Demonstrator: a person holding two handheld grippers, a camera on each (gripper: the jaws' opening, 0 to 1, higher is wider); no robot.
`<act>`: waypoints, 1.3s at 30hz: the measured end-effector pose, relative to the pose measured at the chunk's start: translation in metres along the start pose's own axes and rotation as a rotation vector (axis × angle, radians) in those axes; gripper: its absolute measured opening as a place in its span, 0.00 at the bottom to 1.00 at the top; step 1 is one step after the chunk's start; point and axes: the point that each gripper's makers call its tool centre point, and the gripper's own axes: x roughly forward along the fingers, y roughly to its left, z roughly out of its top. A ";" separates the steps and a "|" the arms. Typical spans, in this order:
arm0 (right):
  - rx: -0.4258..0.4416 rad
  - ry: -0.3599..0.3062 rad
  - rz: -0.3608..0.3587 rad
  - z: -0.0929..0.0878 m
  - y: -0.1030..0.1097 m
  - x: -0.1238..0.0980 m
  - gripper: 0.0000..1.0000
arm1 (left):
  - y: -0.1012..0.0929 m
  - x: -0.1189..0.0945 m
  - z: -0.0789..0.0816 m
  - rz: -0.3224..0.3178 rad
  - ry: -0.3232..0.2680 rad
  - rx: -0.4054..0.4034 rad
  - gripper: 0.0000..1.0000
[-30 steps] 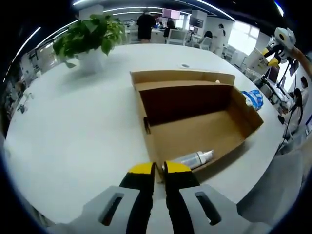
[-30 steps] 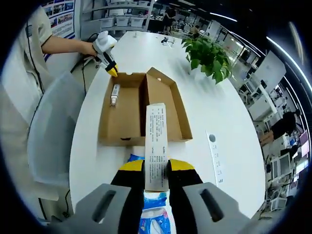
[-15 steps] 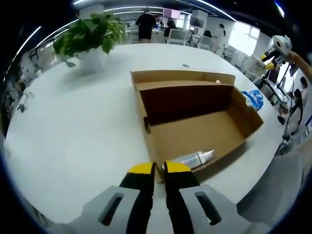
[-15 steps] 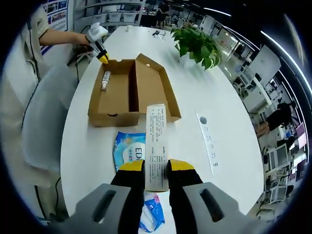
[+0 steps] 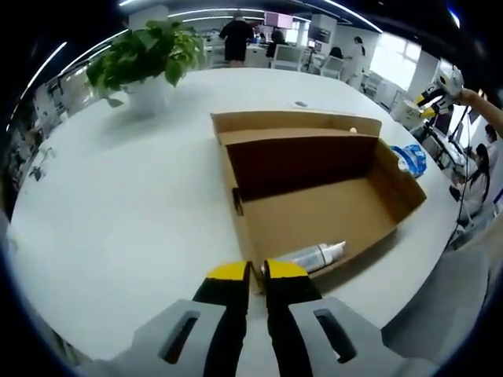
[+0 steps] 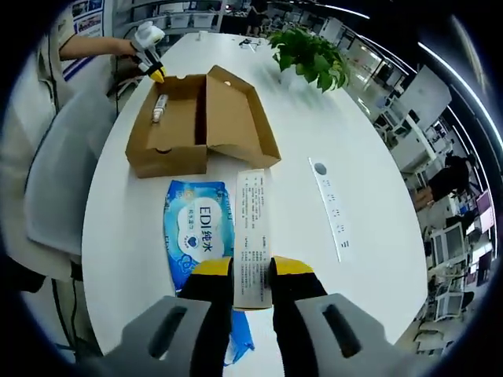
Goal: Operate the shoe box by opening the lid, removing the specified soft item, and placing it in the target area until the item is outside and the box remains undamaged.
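The shoe box (image 6: 196, 122) is lying open on the white worktop (image 6: 330, 141), its corrugated front edge being pinched by the clenched left tool (image 5: 248, 272). A printed white carton (image 6: 252, 236) is being gripped by the right tool (image 6: 252, 267) above the glossy blue wipes pack (image 6: 192, 232). Cardboard could be torn if tugged; a slim bottle (image 5: 312, 255) is lying inside.

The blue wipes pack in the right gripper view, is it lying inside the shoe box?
No, the blue wipes pack lies flat on the white table, outside the open shoe box and nearer the camera.
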 end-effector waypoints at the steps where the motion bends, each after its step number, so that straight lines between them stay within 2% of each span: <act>1: -0.001 0.001 0.001 -0.002 -0.001 0.001 0.15 | 0.000 0.000 0.000 0.002 0.001 0.001 0.04; 27: 0.027 0.105 0.057 -0.093 -0.014 0.039 0.15 | 0.001 0.002 -0.001 0.011 0.039 -0.006 0.04; 39: 0.035 0.122 0.088 -0.122 -0.015 0.050 0.15 | 0.000 0.003 -0.001 0.031 0.064 -0.001 0.04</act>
